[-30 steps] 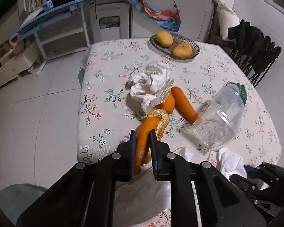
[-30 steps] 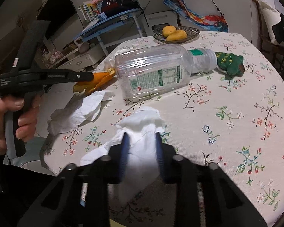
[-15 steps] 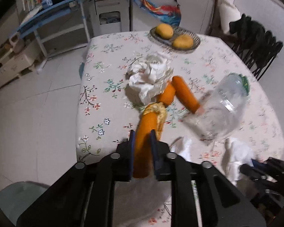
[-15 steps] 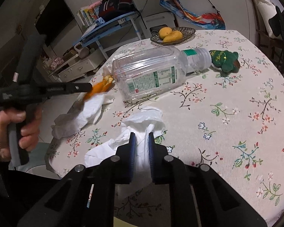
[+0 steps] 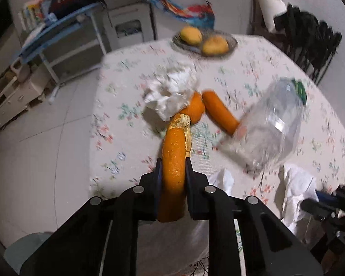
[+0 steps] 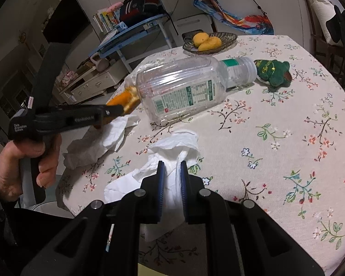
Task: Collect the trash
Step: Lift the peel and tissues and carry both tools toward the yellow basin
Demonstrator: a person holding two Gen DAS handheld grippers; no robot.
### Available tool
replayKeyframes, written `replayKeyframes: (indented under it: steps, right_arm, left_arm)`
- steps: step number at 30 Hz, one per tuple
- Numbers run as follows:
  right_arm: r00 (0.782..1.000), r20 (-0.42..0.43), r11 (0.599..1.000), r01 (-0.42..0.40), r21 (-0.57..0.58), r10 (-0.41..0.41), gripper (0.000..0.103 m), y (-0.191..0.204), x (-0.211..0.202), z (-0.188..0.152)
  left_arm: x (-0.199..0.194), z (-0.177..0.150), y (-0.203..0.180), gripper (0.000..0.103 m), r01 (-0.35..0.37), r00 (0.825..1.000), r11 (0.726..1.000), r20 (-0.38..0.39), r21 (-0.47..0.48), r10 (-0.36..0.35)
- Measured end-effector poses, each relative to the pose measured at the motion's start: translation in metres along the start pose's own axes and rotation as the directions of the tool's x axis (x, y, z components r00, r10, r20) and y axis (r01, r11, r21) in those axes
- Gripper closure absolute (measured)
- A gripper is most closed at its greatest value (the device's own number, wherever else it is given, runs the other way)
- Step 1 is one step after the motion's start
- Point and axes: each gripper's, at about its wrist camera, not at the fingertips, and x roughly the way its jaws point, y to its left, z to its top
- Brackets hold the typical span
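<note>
1. Two grips: left gripper (image 5: pixel 173 169), jaws just closing, clamped on curled orange peel (image 5: pixel 174 158), pith showing at its tip, raised over the table's (image 6: pixel 287 124) near edge.
2. Right gripper (image 6: pixel 172 169) pinched on crumpled white tissue (image 6: pixel 172 151) lying on the floral cloth.
3. Only in right view: green plush toy (image 6: pixel 273 71), bottle (image 6: pixel 184 92) label, hand (image 6: pixel 23 161).

Three peel pieces (image 5: pixel 173 172), three tissues (image 6: pixel 172 147), one bottle (image 6: pixel 186 92).
</note>
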Motion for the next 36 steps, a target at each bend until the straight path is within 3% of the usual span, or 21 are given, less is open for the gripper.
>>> replayKeyframes:
  steps: [9, 13, 14, 16, 17, 21, 24, 28, 29, 33, 36]
  right_arm:
    - [0.999, 0.046, 1.000, 0.009, 0.012, -0.010, 0.090, 0.000, -0.015, 0.001]
    - [1.000, 0.024, 1.000, 0.007, 0.000, -0.007, 0.088, 0.003, -0.013, 0.000]
    - [0.999, 0.029, 1.000, 0.016, -0.006, -0.015, 0.084, 0.004, -0.013, -0.001]
    - [0.999, 0.036, 0.999, 0.038, -0.004, -0.038, 0.026, 0.007, -0.009, 0.001]
    - [0.998, 0.044, 0.998, 0.054, -0.006, -0.054, 0.021, 0.009, -0.008, 0.001]
    - [0.997, 0.008, 0.995, 0.078, -0.057, -0.078, 0.021, 0.021, 0.010, 0.000]
    - [0.988, 0.007, 0.976, 0.154, -0.152, -0.154, 0.028, 0.033, 0.019, -0.005]
    - [0.981, 0.016, 0.963, 0.193, -0.190, -0.194, 0.077, 0.032, 0.017, -0.006]
    - [0.981, 0.012, 0.964, 0.190, -0.183, -0.191, 0.082, 0.029, 0.015, -0.006]
    - [0.986, 0.014, 0.981, 0.164, -0.107, -0.163, 0.093, 0.013, 0.000, -0.006]
    - [0.990, 0.045, 0.990, 0.133, -0.050, -0.131, 0.093, 0.006, -0.018, -0.004]
  left_arm:
    - [-0.033, -0.005, -0.003, 0.086, 0.041, 0.996, 0.999, 0.074, -0.023, -0.039]
    - [-0.050, -0.012, -0.004, 0.086, 0.064, 0.993, 0.996, 0.104, -0.057, -0.058]
    - [-0.054, -0.015, -0.004, 0.086, 0.069, 0.992, 0.995, 0.114, -0.068, -0.061]
    - [-0.064, -0.022, -0.003, 0.086, 0.086, 0.988, 0.992, 0.135, -0.091, -0.073]
    - [-0.069, -0.026, -0.002, 0.086, 0.090, 0.987, 0.991, 0.144, -0.100, -0.075]
    - [-0.081, -0.042, 0.001, 0.085, 0.096, 0.985, 0.987, 0.155, -0.127, -0.076]
    - [-0.090, -0.056, 0.006, 0.085, 0.099, 0.985, 0.983, 0.158, -0.155, -0.074]
    - [-0.099, -0.068, 0.009, 0.085, 0.107, 0.983, 0.978, 0.166, -0.179, -0.077]
    - [-0.100, -0.071, 0.010, 0.085, 0.110, 0.983, 0.977, 0.168, -0.185, -0.079]
    - [-0.109, -0.079, 0.008, 0.085, 0.132, 0.977, 0.969, 0.192, -0.207, -0.092]
    - [-0.116, -0.085, 0.004, 0.085, 0.140, 0.973, 0.967, 0.211, -0.211, -0.095]
